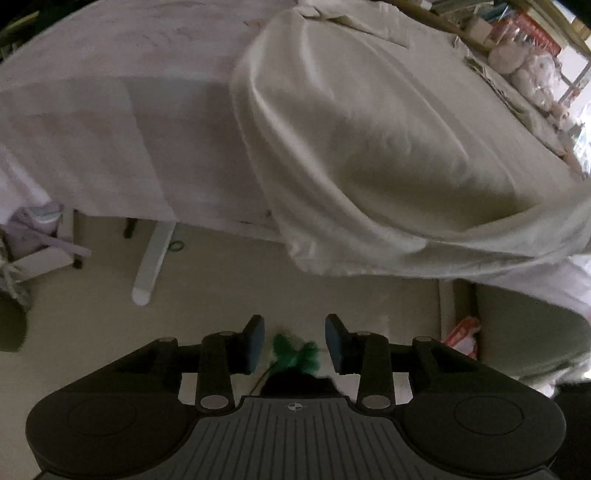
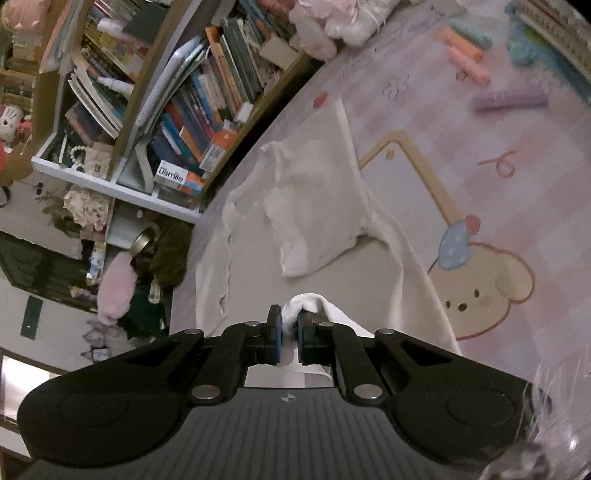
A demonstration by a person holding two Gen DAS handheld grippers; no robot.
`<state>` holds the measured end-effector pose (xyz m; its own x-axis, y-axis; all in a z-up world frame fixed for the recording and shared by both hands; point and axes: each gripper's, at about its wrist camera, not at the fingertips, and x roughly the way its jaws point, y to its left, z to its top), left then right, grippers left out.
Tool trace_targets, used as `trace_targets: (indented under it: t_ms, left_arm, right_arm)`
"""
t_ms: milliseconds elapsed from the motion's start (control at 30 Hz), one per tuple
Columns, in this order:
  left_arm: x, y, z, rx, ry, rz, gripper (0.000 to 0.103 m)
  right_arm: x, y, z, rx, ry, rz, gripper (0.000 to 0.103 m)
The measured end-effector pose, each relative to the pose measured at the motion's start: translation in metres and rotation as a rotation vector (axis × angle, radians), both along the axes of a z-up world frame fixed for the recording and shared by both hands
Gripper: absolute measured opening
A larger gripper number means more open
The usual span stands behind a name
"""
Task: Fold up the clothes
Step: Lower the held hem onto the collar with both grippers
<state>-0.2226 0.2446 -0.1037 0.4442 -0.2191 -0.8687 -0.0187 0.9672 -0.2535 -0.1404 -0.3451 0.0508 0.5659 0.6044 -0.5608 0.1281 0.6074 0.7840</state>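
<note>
A cream-white garment (image 1: 369, 147) lies spread on the cloth-covered table (image 1: 110, 122), its lower hem hanging over the front edge. My left gripper (image 1: 295, 341) is open and empty, held below and in front of that hem, above the floor. In the right wrist view the same garment (image 2: 317, 192) lies on the pink cartoon tablecloth (image 2: 480, 155), one sleeve folded inward. My right gripper (image 2: 290, 332) is shut on a bunched edge of the garment and lifts it slightly.
A white table leg (image 1: 151, 258) and a green feathery object (image 1: 295, 356) are on the floor below my left gripper. A bookshelf full of books (image 2: 177, 103) stands beside the table. Pastel folded items (image 2: 480, 74) and plush toys (image 2: 332, 22) lie at the table's far end.
</note>
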Motion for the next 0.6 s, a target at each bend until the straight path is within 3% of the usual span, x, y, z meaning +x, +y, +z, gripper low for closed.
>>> trace_targets:
  t_ms: [100, 300, 467, 600]
  left_arm:
    - [0.013, -0.009, -0.009, -0.006, -0.037, -0.015, 0.036]
    - [0.035, -0.017, -0.027, 0.032, -0.036, -0.097, 0.036]
    - [0.047, -0.01, -0.035, -0.028, -0.053, -0.101, 0.036]
    - [0.055, -0.014, -0.036, -0.081, -0.07, -0.169, 0.036]
  right_arm:
    - [0.002, 0.005, 0.007, -0.041, -0.003, 0.018, 0.007]
    - [0.017, 0.006, 0.014, -0.089, -0.006, 0.001, 0.007]
    - [0.031, 0.006, 0.019, -0.122, -0.011, -0.015, 0.007]
    - [0.042, 0.006, 0.02, -0.141, -0.001, -0.034, 0.007]
